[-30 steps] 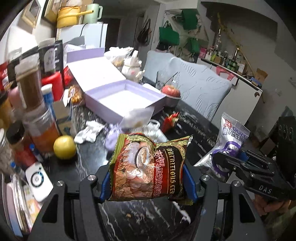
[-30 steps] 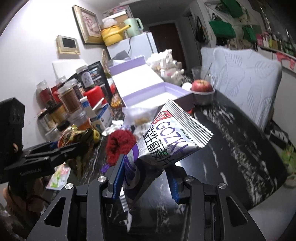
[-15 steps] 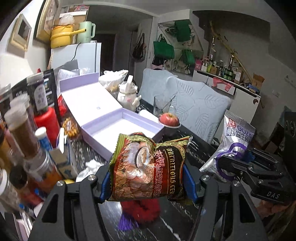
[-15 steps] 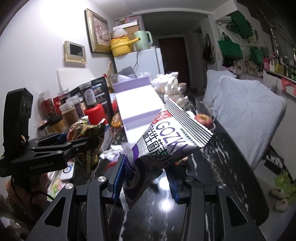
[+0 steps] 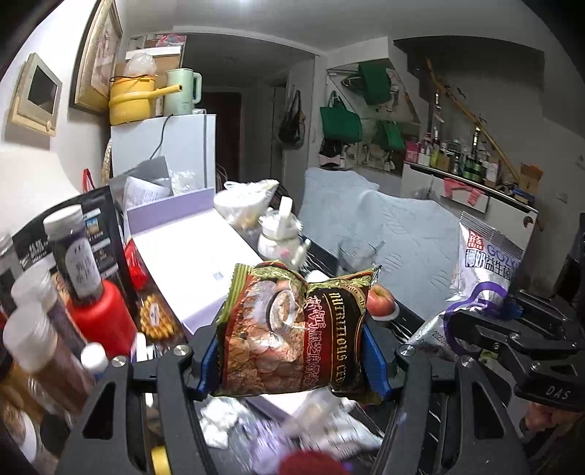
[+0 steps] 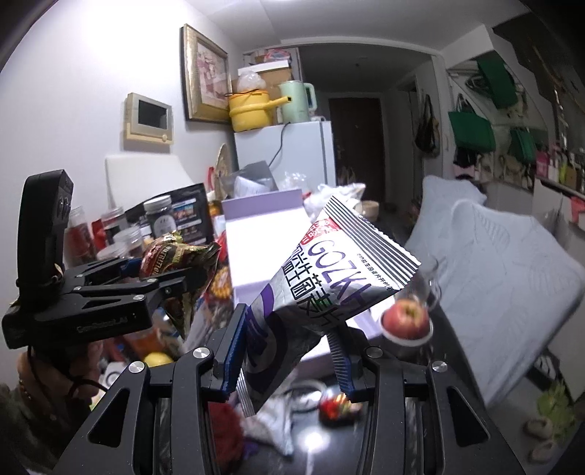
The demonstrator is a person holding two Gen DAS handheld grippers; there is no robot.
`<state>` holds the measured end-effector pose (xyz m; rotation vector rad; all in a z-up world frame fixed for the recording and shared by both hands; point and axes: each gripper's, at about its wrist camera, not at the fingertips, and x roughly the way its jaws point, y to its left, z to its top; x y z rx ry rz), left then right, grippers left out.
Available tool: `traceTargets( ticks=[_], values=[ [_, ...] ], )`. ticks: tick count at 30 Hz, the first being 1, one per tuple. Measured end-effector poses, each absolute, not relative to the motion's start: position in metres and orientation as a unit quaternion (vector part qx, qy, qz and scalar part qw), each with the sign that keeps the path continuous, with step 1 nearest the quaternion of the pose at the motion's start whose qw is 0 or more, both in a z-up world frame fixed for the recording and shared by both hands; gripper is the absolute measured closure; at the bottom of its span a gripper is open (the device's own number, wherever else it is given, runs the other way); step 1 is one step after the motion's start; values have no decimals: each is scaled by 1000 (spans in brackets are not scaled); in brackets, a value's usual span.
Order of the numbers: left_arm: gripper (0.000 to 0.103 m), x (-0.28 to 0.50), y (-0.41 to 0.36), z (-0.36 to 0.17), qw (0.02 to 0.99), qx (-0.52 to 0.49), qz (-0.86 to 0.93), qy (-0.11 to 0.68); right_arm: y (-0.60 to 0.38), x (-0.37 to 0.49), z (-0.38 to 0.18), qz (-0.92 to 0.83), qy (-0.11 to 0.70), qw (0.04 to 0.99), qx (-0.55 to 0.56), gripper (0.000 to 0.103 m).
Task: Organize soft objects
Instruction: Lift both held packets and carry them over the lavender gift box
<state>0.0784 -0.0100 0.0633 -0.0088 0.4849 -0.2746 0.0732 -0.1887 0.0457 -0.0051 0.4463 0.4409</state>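
Dim indoor light, fisheye-warped edges, dark vignette corners, motion-blurred foreground clutter

White walls [image 6: 91, 73] close the room on the left, carrying a gold-framed picture [image 6: 204, 75] and a small wall panel with a dark screen [image 6: 149, 118]. A white fridge [image 6: 289, 157] stands at the far left, topped by a yellow pot [image 6: 252, 107] and a pale green kettle [image 6: 296, 102]. Beyond it a dim hallway ends in a dark door [image 6: 356, 146]. Green tote bags [image 5: 340, 118] hang on the far right wall, above a white cabinet [image 5: 471, 204] crowded with bottles. A pale grey cushioned seat [image 6: 512, 263] runs along the right of the dark marbled counter [image 6: 420, 431]. A ceiling light [image 5: 248, 2] glares overhead.
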Motion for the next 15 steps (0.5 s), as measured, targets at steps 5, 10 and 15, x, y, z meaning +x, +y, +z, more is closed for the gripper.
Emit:
traceTargets(
  ticks=[5,10,15],
  values=[
    [40,115,-6,66,966,-7,-113,233,-183,112,49,214,215,953,-10,62],
    [40,150,-3,67,971,-8,-84,226,-180,152,48,209,214,954,-15,62],
    [40,186,0,58,973,-17,-45,227,-176,187,47,206,215,955,-17,62]
  ],
)
